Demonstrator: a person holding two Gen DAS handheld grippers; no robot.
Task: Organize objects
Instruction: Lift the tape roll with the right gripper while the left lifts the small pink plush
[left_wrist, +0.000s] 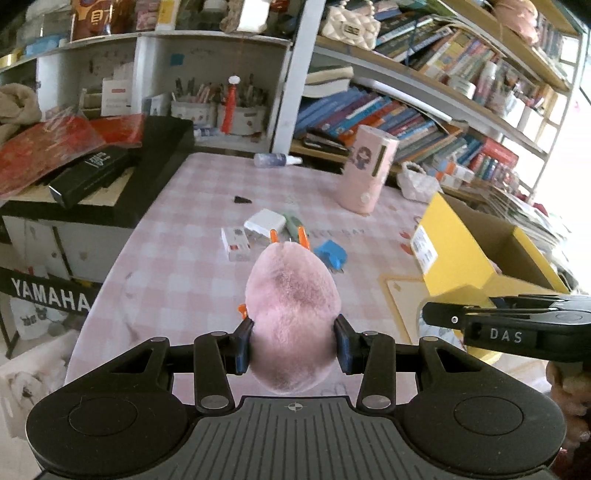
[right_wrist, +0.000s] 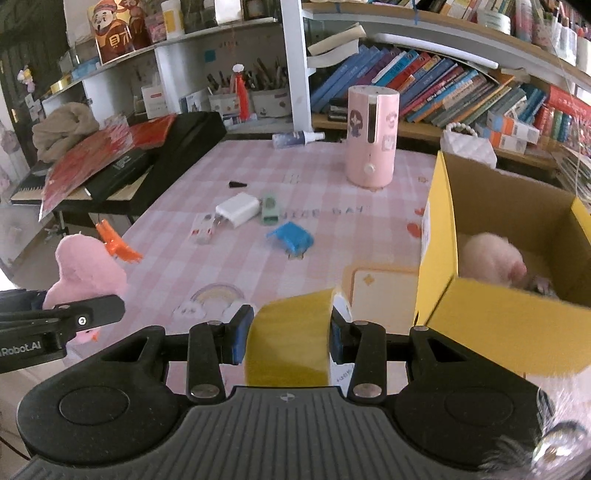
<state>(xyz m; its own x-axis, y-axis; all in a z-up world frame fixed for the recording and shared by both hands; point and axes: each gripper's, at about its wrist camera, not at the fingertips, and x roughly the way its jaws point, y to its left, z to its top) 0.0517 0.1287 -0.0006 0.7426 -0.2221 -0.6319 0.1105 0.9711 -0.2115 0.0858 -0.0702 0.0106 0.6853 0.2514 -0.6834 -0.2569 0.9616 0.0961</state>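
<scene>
Cluttered study, bookshelves (right_wrist: 443, 85) on the back wall, and in front of me a table (right_wrist: 184, 273) with a pink checked cloth. My left claw (left_wrist: 293, 343) is clamped on a pink plush (left_wrist: 291, 314), both pads pressed into its sides, its orange feet poking out ahead. It's up off the table, near the left edge in the right view. My right claw (right_wrist: 288, 338) has a yellow flap (right_wrist: 288, 339) of the box (right_wrist: 439, 236) between its pads; pads look to touch it, so I call that a grip holding the box open, though the blur makes me hedge. The box sits at the right side of the table, and another pale plush (right_wrist: 493, 260) already lies inside.

On the cloth, well apart from the box: a white charger (right_wrist: 236, 209), a green case (right_wrist: 269, 208), a blue plug (right_wrist: 291, 238), a small white packet (right_wrist: 202, 228), and a pink humidifier (right_wrist: 371, 140) standing upright farther back.

So the step in hand, as I read it: carrying this plush to the box. Next I need to swing left claw rightward, clear the near yellow wall, hold over the opening, then let go. Watch the right claw in the path, it sits just beside the route.
</scene>
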